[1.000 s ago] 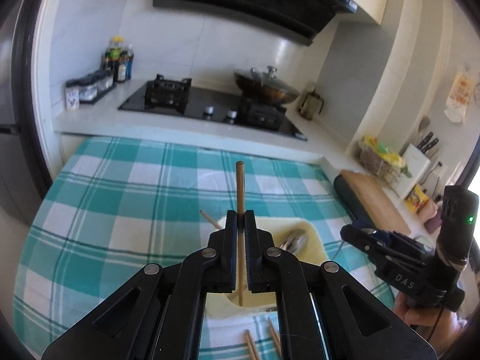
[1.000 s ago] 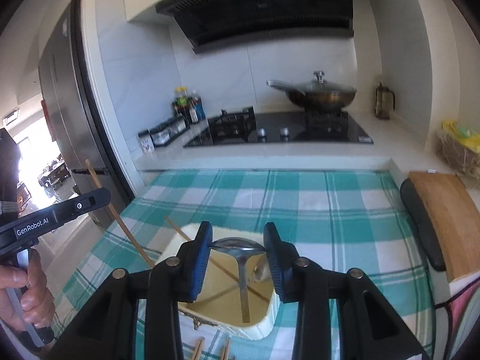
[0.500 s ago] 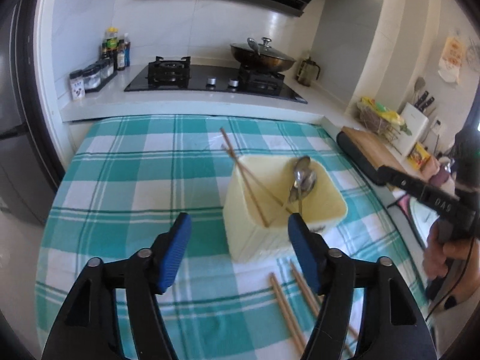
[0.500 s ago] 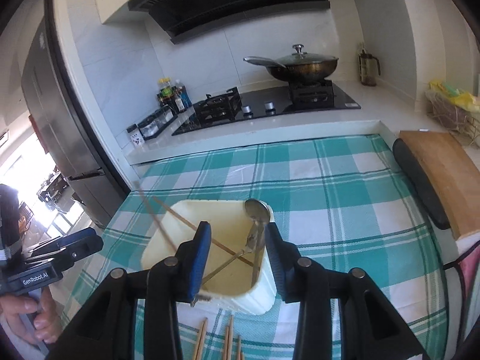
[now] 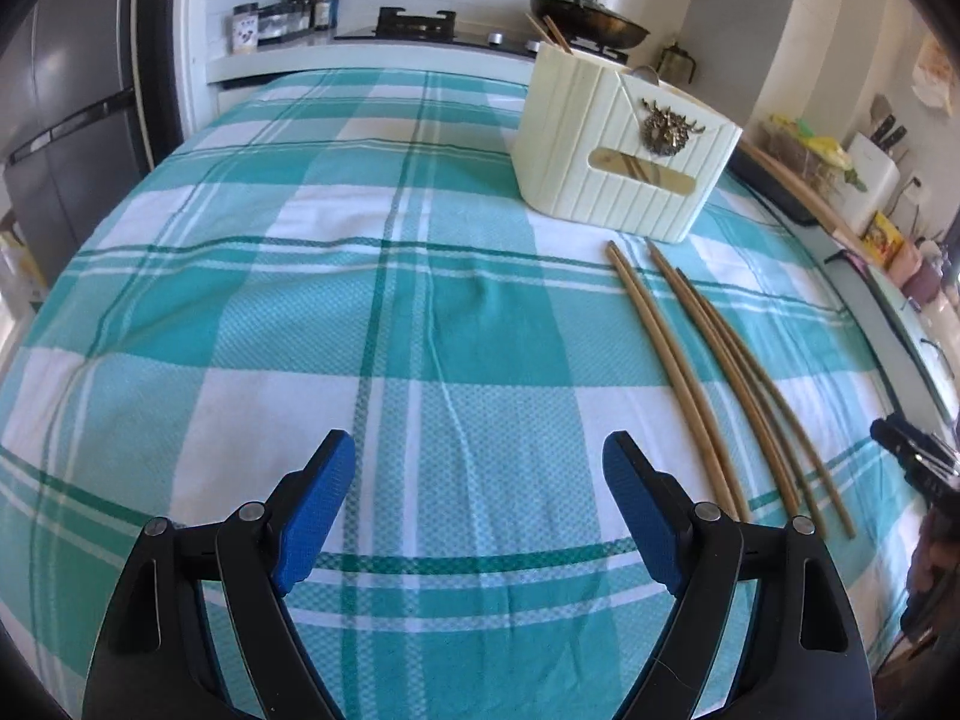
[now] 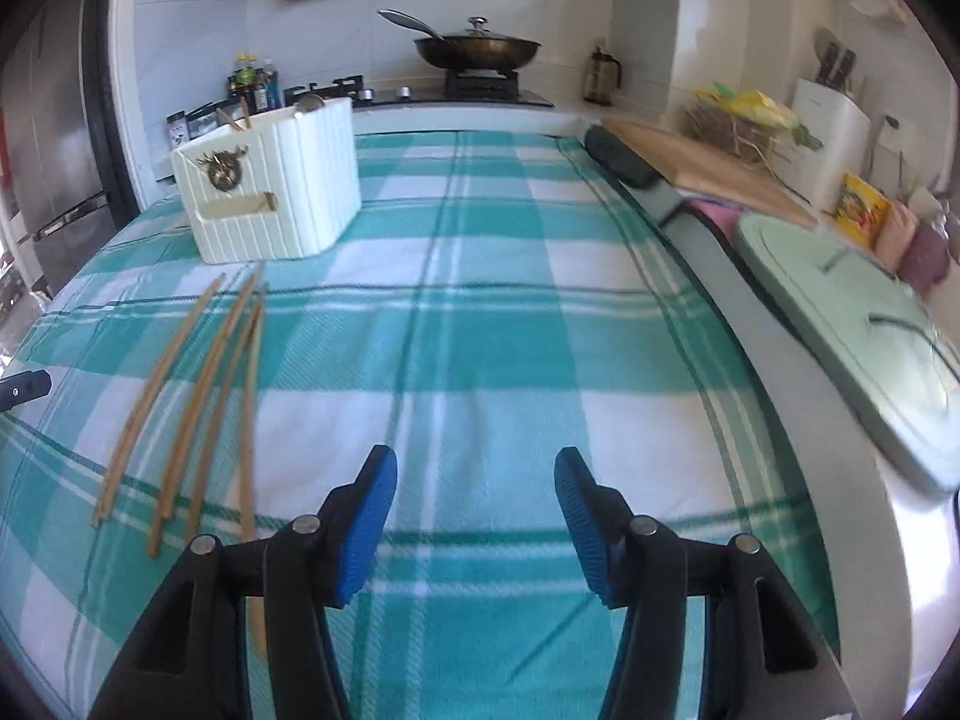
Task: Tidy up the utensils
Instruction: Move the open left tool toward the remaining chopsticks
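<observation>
Lying on the teal-and-white checked tablecloth (image 5: pixel 372 312), four loose wooden chopsticks (image 5: pixel 708 372) fan out just short of the cream ribbed utensil holder (image 5: pixel 624 144), which stands at about one o'clock from the left gripper (image 5: pixel 477 474). That gripper's blue-padded jaws are spreading wide, with only bare cloth between them; the chopsticks sit off at two o'clock, apart from the pads. More chopstick tips (image 5: pixel 549 30) and a spoon bowl (image 5: pixel 645 72) poke above the holder's rim, and a brass ornament (image 5: pixel 669 123) is fixed to its front face.

From the right wrist camera, the right gripper (image 6: pixel 474 480) is also opening, at a middling gap, again over empty cloth. The same chopsticks (image 6: pixel 198 390) lie at ten o'clock from it, the nearest one running down beside its left finger, though whether it touches cannot be told. The utensil holder (image 6: pixel 288 186) stands at eleven o'clock, farther back. A wok with a lid (image 6: pixel 477 48) rests on the stove at twelve o'clock, and a wooden cutting board (image 6: pixel 708 162) lies at two o'clock.
</observation>
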Demonstrator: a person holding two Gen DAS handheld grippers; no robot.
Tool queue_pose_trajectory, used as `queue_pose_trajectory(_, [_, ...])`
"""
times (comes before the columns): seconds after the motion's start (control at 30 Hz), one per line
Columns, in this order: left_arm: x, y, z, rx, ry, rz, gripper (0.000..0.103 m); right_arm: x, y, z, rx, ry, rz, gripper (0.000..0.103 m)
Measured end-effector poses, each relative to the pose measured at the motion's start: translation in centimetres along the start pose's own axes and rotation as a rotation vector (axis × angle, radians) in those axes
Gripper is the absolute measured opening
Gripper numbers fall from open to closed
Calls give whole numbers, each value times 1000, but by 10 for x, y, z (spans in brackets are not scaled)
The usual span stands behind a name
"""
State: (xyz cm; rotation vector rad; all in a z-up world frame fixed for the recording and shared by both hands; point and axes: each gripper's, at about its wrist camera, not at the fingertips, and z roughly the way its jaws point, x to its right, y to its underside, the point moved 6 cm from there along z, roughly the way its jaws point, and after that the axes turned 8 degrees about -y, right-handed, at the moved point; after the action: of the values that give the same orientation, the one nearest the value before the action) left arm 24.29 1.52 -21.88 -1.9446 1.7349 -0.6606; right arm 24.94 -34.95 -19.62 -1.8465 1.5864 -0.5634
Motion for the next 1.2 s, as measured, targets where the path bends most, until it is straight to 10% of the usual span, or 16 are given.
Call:
queue_pose_trajectory(0.8, [18, 9, 19, -26, -79, 82, 98, 12, 27, 17, -75, 24, 44, 56])
queue_pose_trajectory(1.2, [76, -11, 17, -28, 22, 79, 98, 12, 27, 17, -75, 24, 43, 56])
